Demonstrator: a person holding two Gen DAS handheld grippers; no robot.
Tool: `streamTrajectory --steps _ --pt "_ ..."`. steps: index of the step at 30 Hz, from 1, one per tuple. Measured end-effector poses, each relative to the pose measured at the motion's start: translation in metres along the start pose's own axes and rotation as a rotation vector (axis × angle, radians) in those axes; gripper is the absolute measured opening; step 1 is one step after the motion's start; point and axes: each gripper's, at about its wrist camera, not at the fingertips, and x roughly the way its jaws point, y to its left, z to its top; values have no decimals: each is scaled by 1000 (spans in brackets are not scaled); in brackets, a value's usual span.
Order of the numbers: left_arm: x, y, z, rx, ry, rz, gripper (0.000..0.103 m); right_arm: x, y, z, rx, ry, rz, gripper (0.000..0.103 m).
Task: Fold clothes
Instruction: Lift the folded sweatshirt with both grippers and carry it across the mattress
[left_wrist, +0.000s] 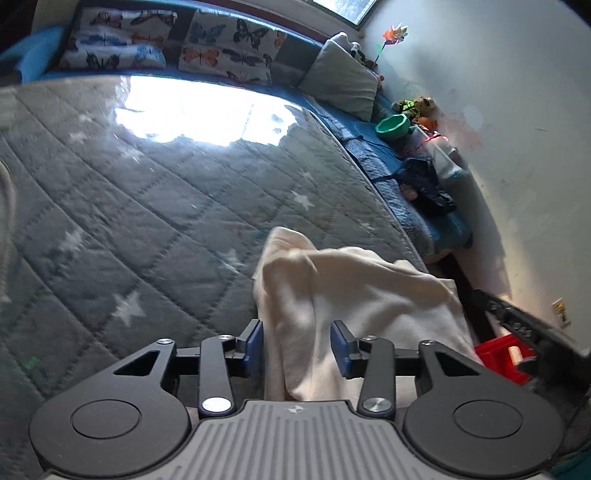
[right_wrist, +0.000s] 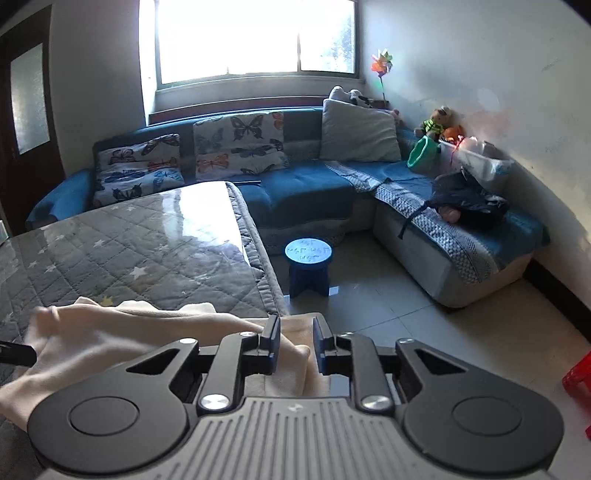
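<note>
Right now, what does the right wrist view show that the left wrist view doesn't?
Only the right wrist view shows the window, the blue stool on the floor and the door. Only the left wrist view shows the wall socket. Both show the cream garment, lying between the open left tongs and open right tongs, the quilted table cover, butterfly cushions and green bowl.
</note>
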Motion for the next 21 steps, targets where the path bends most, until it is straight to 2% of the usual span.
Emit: streamTrajectory --steps 3,6,12,21 --pt "-9 -2 2 0 -34 9 44 -4 10 2 -32 -1 47 19" --pt "-14 -9 1 20 -54 -13 42 0 25 4 -52 9 100 19" --pt "-5 -30 -5 78 -13 -81 42 17 55 7 -81 35 170 19" --pt "15 -37 -14 107 33 -86 41 39 76 2 -82 75 191 19"
